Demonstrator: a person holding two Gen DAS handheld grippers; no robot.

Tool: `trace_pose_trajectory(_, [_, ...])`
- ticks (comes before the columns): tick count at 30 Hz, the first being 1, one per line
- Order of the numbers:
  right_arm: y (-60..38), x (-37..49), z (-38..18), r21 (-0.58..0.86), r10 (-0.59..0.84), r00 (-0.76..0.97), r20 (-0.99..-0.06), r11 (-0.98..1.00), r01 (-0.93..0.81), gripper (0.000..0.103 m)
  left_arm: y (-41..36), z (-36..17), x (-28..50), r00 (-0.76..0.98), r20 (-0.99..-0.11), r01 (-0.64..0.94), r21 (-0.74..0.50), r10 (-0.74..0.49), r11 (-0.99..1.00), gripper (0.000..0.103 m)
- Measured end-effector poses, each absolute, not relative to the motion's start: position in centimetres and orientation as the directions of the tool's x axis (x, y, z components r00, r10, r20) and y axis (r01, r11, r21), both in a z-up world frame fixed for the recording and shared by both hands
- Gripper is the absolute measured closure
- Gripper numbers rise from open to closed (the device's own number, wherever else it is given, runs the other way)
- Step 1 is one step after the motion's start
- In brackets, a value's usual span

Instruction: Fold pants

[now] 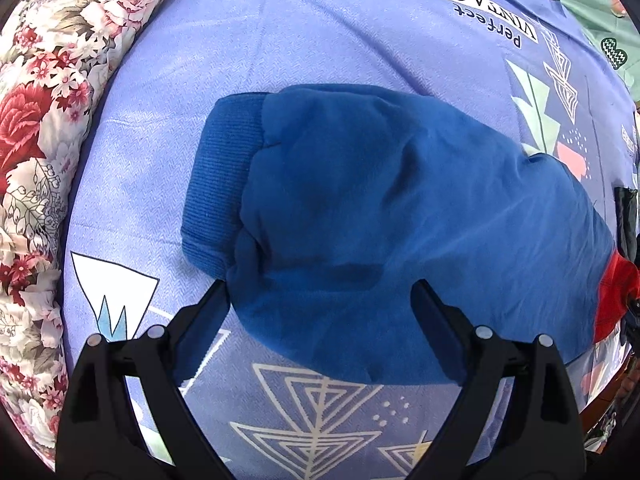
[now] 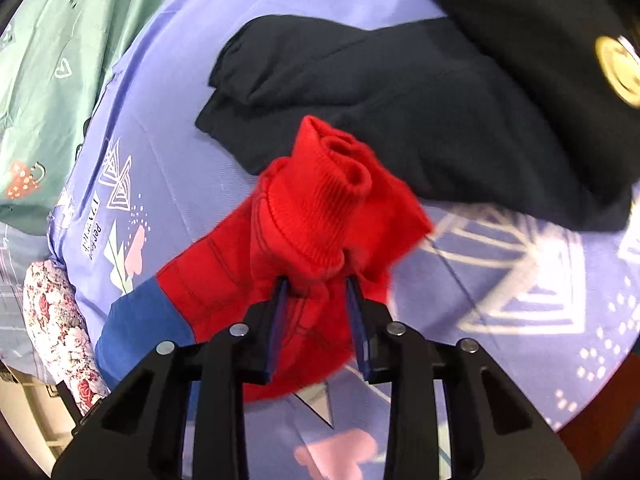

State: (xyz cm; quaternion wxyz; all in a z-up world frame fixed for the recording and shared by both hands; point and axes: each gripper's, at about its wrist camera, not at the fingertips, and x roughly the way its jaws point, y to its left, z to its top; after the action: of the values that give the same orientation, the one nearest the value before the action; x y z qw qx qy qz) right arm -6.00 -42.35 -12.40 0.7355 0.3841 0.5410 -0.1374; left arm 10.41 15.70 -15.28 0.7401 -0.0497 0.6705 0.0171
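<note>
The pants [image 1: 380,200] are blue with red lower legs and lie bunched on a purple printed sheet [image 1: 280,32]. A blue ribbed band [image 1: 224,176] shows at their left end. My left gripper [image 1: 320,284] is open and points down, its fingers astride the near edge of the blue fabric and not pinching it. In the right wrist view, the red ribbed cuffs [image 2: 332,184] stand up just beyond my right gripper [image 2: 316,284]. That gripper is shut on a gathered bunch of the red leg fabric below the cuffs. The blue part [image 2: 136,328] trails off to the lower left.
A dark folded garment [image 2: 400,100] lies beyond the red cuffs, and a black item with a gold button [image 2: 616,68] is at the upper right. A floral cushion [image 1: 36,120] borders the sheet on the left. Green printed cloth [image 2: 48,80] lies at the far side.
</note>
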Motion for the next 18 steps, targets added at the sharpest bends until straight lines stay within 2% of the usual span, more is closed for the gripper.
trace_pose_trajectory(6, [-42.9,-4.9,-15.0,0.443,0.264,0.357,-0.896,0.602,0.665,0.073,15.0,-14.9,9.4,0.097,-0.994,-0.089,-0.057,-0.048,0.994,0.011])
trace_pose_trajectory(11, [-43.0,-5.0,-14.9,0.447,0.271,0.358,-0.893,0.611,0.654,0.074,14.9,-15.6,9.4,0.08,-0.996,-0.098,-0.055,-0.048,0.994,0.011])
trace_pose_trajectory(12, [-43.0,-5.1,-14.8,0.446,0.267,0.36,-0.894,0.609,0.656,0.079,15.1,-15.8,9.7,0.077,-0.996,-0.099,-0.057,-0.049,0.993,0.011])
trace_pose_trajectory(13, [-43.1,-5.2,-14.7,0.446,0.264,0.362,-0.894,0.608,0.657,0.088,15.2,-16.1,10.0,0.075,-0.996,-0.099,-0.058,-0.051,0.993,0.011])
trace_pose_trajectory(18, [-42.4,-5.5,-11.4,0.442,0.219,0.406,-0.887,0.656,0.612,0.096,15.0,-16.1,11.0,0.074,-0.996,-0.087,-0.057,-0.05,0.995,0.011])
